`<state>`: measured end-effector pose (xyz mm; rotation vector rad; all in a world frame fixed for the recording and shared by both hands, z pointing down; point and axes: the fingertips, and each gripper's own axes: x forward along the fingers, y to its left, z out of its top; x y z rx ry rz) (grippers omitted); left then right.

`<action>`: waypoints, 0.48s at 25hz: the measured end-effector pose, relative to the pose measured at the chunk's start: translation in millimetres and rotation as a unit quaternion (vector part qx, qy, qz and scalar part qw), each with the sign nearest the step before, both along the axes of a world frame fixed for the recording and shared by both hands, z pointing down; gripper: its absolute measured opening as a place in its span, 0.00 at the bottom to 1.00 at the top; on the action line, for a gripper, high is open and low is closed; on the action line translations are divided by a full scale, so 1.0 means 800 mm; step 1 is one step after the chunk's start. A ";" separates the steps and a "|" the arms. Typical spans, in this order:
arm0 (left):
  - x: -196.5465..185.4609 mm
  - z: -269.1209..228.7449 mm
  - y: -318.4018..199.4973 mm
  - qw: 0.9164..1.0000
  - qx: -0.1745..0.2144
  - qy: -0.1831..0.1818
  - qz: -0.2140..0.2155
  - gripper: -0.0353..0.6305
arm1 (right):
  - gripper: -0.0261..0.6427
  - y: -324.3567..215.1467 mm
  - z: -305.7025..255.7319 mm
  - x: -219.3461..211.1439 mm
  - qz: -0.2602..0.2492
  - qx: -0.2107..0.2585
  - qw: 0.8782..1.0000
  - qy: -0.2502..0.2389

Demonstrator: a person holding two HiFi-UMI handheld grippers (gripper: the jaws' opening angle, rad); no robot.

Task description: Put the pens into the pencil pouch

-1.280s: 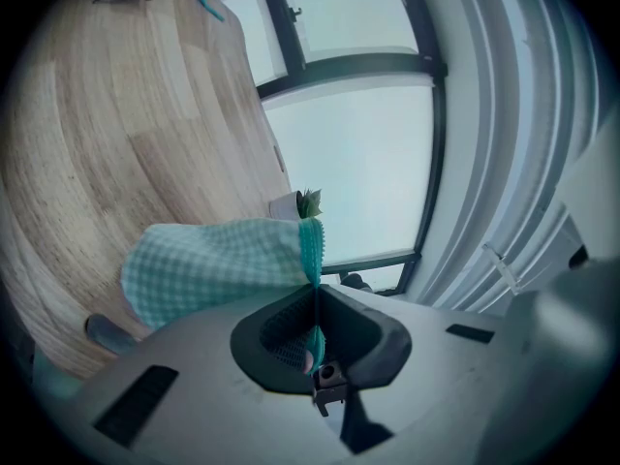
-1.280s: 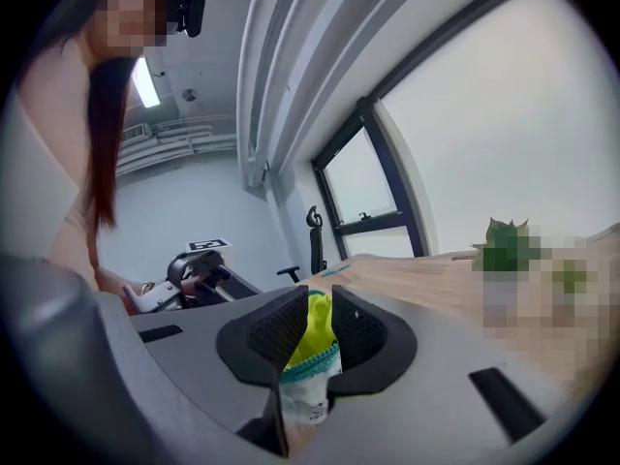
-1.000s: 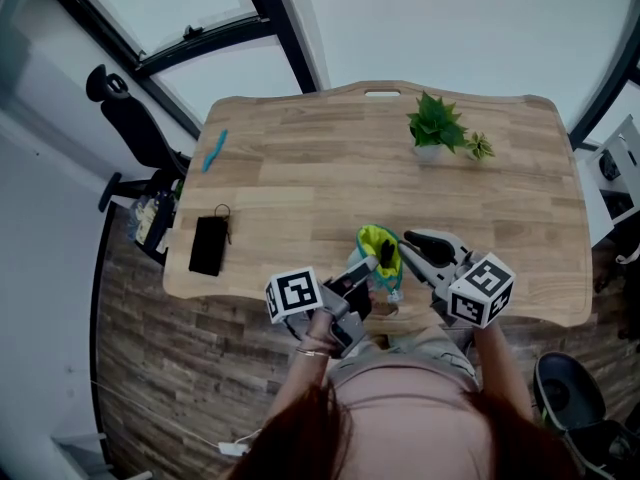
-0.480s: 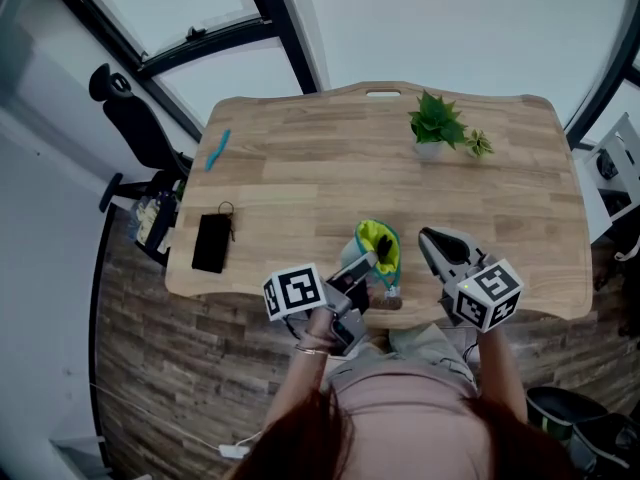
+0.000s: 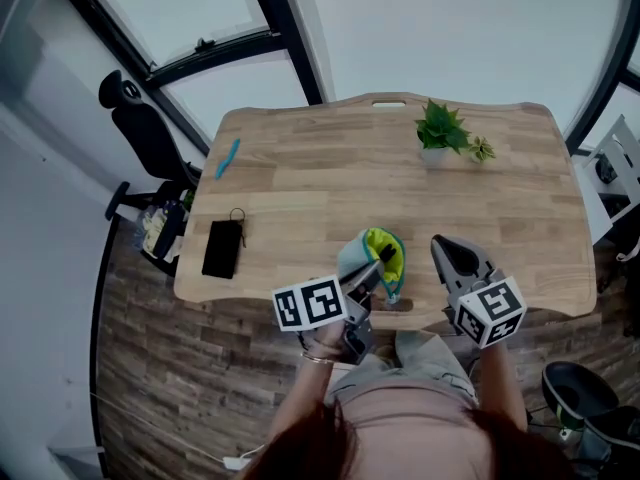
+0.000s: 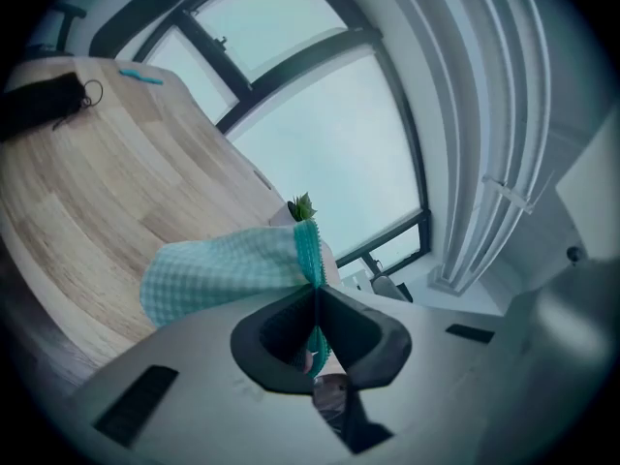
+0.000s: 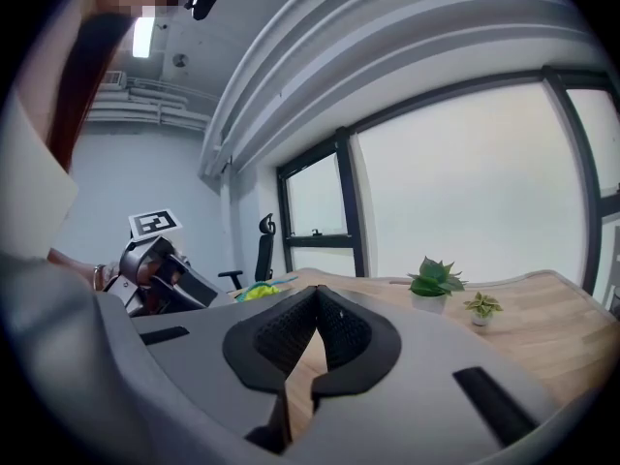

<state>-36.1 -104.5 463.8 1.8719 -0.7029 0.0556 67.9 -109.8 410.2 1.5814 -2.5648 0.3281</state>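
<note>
The green-checked pencil pouch (image 5: 372, 256) with yellow lining stands near the table's front edge, its mouth open upward. My left gripper (image 5: 379, 266) is shut on its teal rim (image 6: 311, 256), and the checked body (image 6: 218, 270) fills the left gripper view. A dark pen end shows inside the mouth. My right gripper (image 5: 445, 247) is to the right of the pouch, apart from it, shut with nothing between its jaws (image 7: 315, 304). A blue pen (image 5: 228, 157) lies at the table's far left, also seen from the left gripper as the blue pen (image 6: 141, 74).
A black case with a key ring (image 5: 222, 248) lies at the left front. Two small potted plants (image 5: 441, 134) (image 5: 483, 150) stand at the back right. A short brown thing (image 5: 394, 305) lies at the front edge. An office chair (image 5: 140, 128) stands left of the wooden table (image 5: 320, 183).
My right gripper has drawn back to the right, away from the pouch's mouth. The left gripper stays shut on the pouch rim.
</note>
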 end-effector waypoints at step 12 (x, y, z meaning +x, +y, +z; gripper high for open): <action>-0.019 -0.016 0.015 0.992 0.094 -0.076 0.025 0.07 | 0.04 0.032 -0.017 -0.024 0.052 0.023 0.998 0.009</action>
